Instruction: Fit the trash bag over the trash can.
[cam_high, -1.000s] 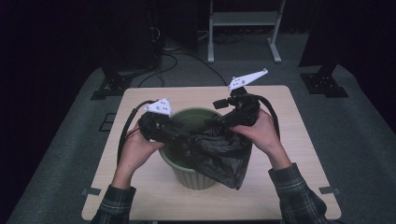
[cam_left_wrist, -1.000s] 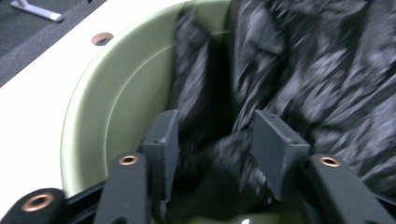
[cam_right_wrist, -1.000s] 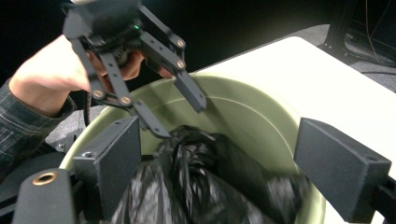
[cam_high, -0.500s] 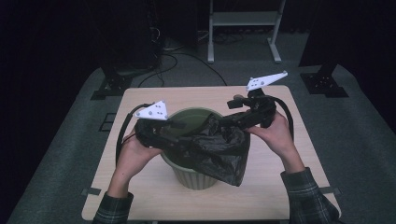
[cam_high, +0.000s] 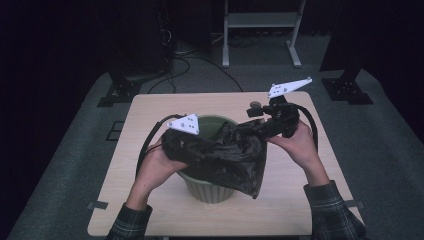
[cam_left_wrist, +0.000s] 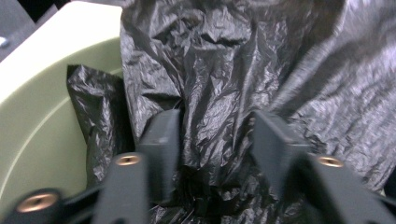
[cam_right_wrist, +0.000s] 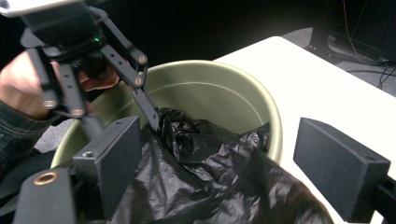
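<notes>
A green plastic bin (cam_high: 207, 190) stands in the middle of the table, and a crumpled black bag (cam_high: 235, 160) lies across its mouth and hangs down its front. My left gripper (cam_high: 200, 146) reaches in from the bin's left rim. In the left gripper view its jaws (cam_left_wrist: 217, 135) have just been closing and stand apart with a loose fold of the bag (cam_left_wrist: 224, 60) between them. My right gripper (cam_high: 246, 131) hovers at the bin's right rim. In the right gripper view it (cam_right_wrist: 219, 154) is wide open above the bag (cam_right_wrist: 210, 186), with a left-gripper finger (cam_right_wrist: 147, 107) beyond.
The bin takes up the middle of the wooden table (cam_high: 150, 110), with bare board on every side. Behind the table a metal stand (cam_high: 260, 20), floor cables (cam_high: 195, 60) and two black stand feet (cam_high: 120, 90) (cam_high: 347, 87) sit on dark carpet.
My right gripper has moved to the right, off the middle of the bin toward its right rim. The left gripper has shifted a little at the left rim. The bag now lies spread wider.
</notes>
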